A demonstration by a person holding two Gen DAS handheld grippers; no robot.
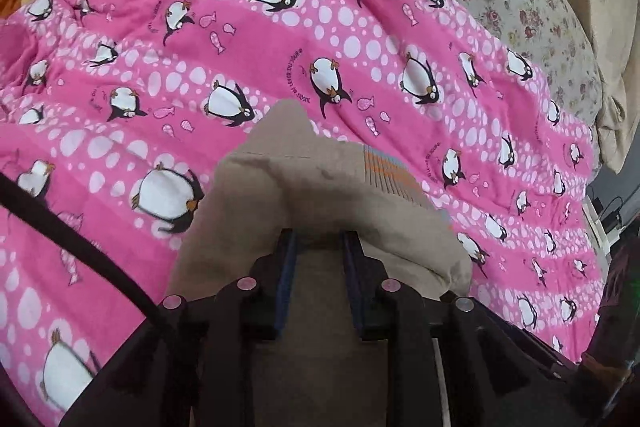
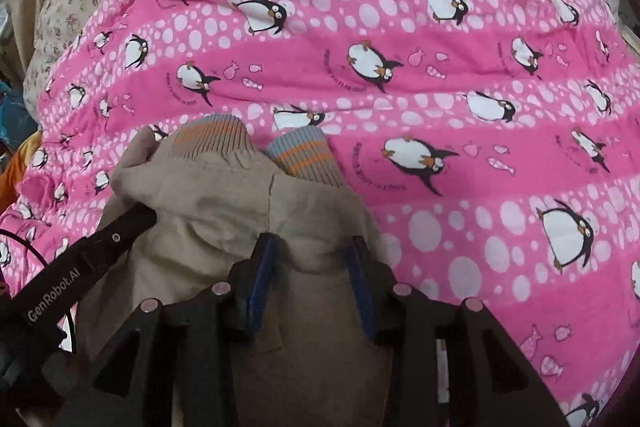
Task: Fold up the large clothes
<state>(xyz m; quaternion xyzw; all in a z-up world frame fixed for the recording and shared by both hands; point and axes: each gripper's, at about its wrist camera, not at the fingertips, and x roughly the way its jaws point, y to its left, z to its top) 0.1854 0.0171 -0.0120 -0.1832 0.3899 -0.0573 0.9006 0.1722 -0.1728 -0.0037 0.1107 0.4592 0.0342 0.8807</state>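
Foremost, pink penguin-print blanket (image 2: 460, 99): spread over the bed as the folding surface. Floral sheet (image 1: 532, 11): underneath, showing at the edges. Tan jacket (image 2: 224, 199): bunched at the blanket's near side, striped rib cuffs (image 2: 304, 157) pointing away, apparently gathered for a fold. Right gripper (image 2: 310, 259): fingers pinching a tan fold. Left gripper (image 1: 318, 247): fingers likewise pinching jacket fabric, so both ends lift together.

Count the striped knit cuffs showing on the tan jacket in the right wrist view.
2. One cuff lies at the jacket's far edge, left; the other cuff sits just right of it. More may be hidden in folds.
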